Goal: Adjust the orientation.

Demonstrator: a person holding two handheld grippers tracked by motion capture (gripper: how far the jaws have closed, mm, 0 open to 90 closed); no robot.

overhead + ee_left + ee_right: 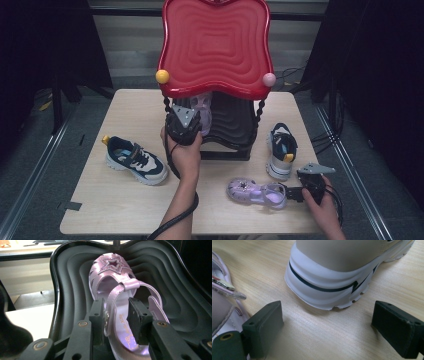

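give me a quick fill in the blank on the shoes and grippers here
1. The left gripper is shut on a lilac sandal lying on the rack's ____ lower shelf.
2. The right gripper has its jaws ____ over the table.
3. The sandal's toe carries a glittery ____.
4. The rack's top shelf is coloured ____.

Missing words: black; open; star; red
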